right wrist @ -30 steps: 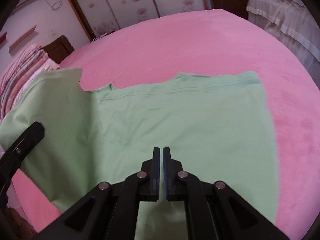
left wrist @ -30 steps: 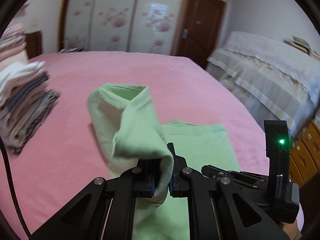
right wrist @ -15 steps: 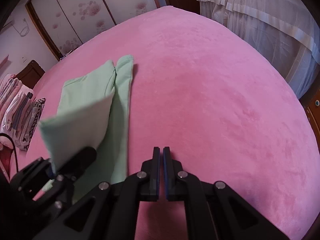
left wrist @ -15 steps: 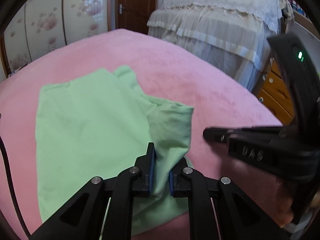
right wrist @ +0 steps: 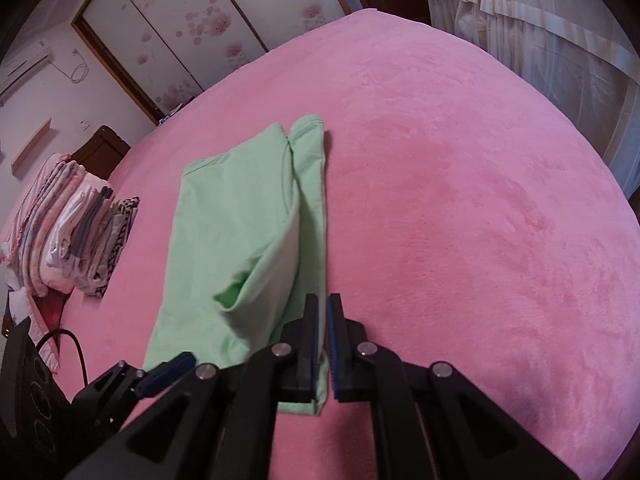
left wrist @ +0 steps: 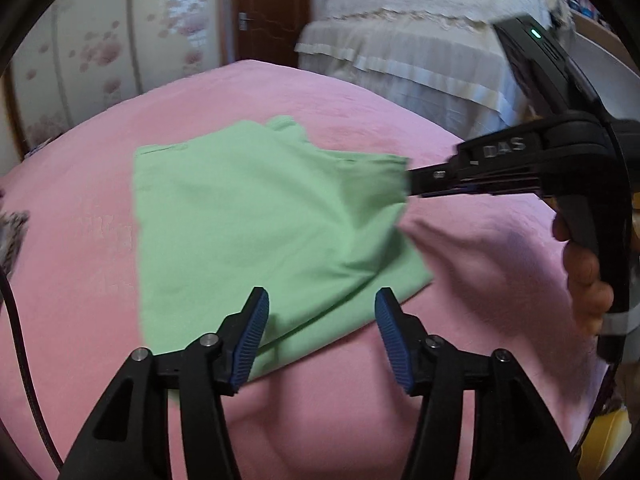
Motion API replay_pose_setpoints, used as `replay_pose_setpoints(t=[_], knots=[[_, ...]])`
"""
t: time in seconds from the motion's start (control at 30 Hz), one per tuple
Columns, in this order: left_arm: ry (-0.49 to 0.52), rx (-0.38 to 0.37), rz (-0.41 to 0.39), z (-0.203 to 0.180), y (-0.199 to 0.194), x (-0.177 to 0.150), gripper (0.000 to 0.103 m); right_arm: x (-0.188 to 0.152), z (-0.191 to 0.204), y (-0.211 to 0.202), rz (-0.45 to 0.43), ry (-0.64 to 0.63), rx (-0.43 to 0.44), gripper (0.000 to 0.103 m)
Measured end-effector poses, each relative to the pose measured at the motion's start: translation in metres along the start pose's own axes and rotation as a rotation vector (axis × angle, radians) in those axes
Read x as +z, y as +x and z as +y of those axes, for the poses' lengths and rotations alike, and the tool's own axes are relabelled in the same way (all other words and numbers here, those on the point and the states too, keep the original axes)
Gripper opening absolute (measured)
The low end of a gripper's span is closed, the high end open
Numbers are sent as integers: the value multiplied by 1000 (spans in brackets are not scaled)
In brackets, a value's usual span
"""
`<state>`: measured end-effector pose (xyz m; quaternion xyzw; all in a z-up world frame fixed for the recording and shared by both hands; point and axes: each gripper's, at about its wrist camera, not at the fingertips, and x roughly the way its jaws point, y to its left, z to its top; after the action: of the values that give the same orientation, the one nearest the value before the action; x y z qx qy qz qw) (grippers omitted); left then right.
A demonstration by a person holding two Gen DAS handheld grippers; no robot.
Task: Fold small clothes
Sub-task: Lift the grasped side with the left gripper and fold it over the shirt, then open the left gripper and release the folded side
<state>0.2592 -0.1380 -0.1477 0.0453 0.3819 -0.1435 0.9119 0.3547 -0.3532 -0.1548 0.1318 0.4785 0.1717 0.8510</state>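
A light green garment [left wrist: 248, 216] lies folded lengthwise on the pink bed [right wrist: 460, 184]. The left gripper [left wrist: 320, 316] hovers over its near edge; its fingers [left wrist: 252, 336] have just been opening and now stand spread, with cloth beneath them but nothing pinched. The right gripper [right wrist: 322, 320] sits at the garment's near right corner, its fingers [right wrist: 334, 344] parted by a narrow slit after just opening slightly. A raised fold of green fabric lies just left of them, and a strip of cloth shows in the gap. A stack of folded clothes [right wrist: 76, 228] rests well to the left.
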Motion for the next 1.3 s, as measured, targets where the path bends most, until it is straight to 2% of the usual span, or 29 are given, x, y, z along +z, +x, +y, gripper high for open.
replay_pose_setpoints(t=[0.07,0.1,0.23,0.33,0.53,0.77,0.83,0.87,1.0,1.1,1.17,1.3], knots=[[-45,55,-15,18,-11,-8,61,0,3,-6,-13,-8,-14,33],[-72,74,-18,28,-17,-12,62,-1,5,-10,-22,-11,-18,34],[-168,121,31,61,-14,-30,63,0,10,-24,-34,-9,9,35],[-216,106,45,73,-14,-41,63,1,20,-33,-41,-27,18,35],[-219,94,50,76,-2,-42,63,0,44,-37,-24,-104,17,35],[-201,122,84,75,10,-33,62,1,48,-15,32,-150,-39,35],[-190,121,85,75,11,-27,48,2,47,-9,43,-149,-49,35],[-185,120,89,74,11,-25,38,2,47,-6,46,-150,-51,35],[-169,121,90,71,12,-16,16,4,49,4,57,-155,-76,35],[-182,121,62,73,7,-13,10,5,48,8,62,-137,-76,33],[-219,111,54,79,3,-13,8,5,47,8,62,-122,-64,7],[-330,85,31,102,-9,-21,7,-3,41,-7,33,-59,-2,5]])
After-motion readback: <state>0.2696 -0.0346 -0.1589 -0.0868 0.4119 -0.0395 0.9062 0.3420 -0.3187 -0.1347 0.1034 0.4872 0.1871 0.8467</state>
